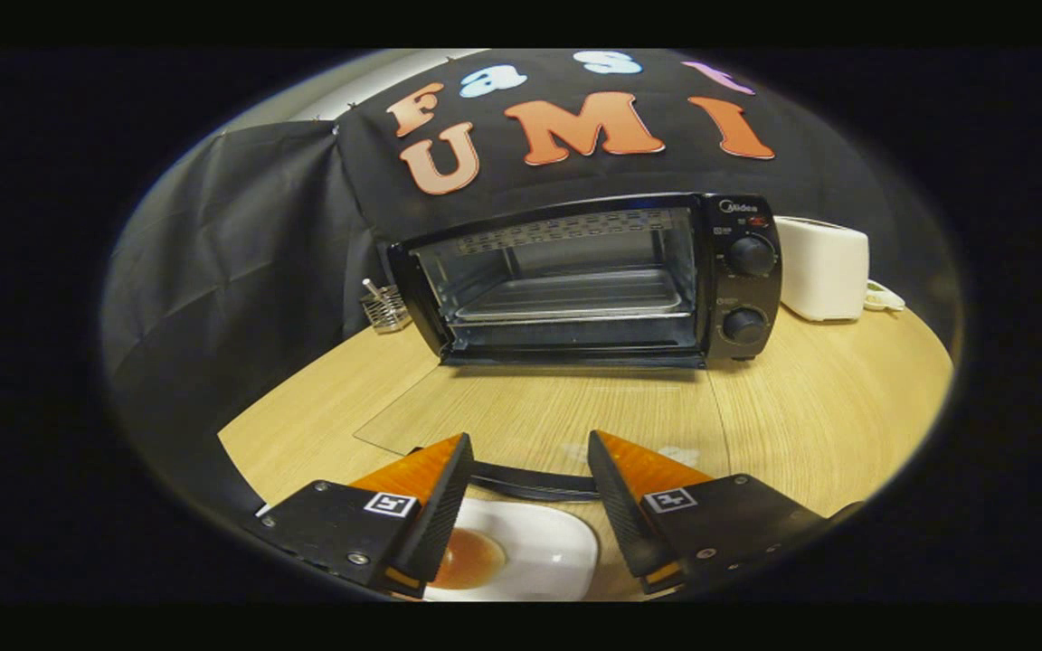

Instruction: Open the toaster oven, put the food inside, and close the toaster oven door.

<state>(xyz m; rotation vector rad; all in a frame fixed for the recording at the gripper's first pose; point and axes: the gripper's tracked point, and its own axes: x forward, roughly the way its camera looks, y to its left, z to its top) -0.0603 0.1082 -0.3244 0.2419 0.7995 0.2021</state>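
The black toaster oven [584,276] stands on the wooden table [828,407], well beyond the fingers. Its glass door [539,407] is folded down flat toward me, and the door's dark handle [530,484] lies between the fingers. Inside the oven a metal tray [575,297] rests on the rack. My gripper [528,438] is open, with nothing pressed between its fingers. Below them, close to me, sits a white plate [548,551] carrying a round brown piece of food [471,556], partly hidden by the left finger.
A white toaster [821,267] stands just right of the oven. A small wire holder [385,307] sits at the oven's left rear corner. Black cloth [241,253] walls the table on the left and behind.
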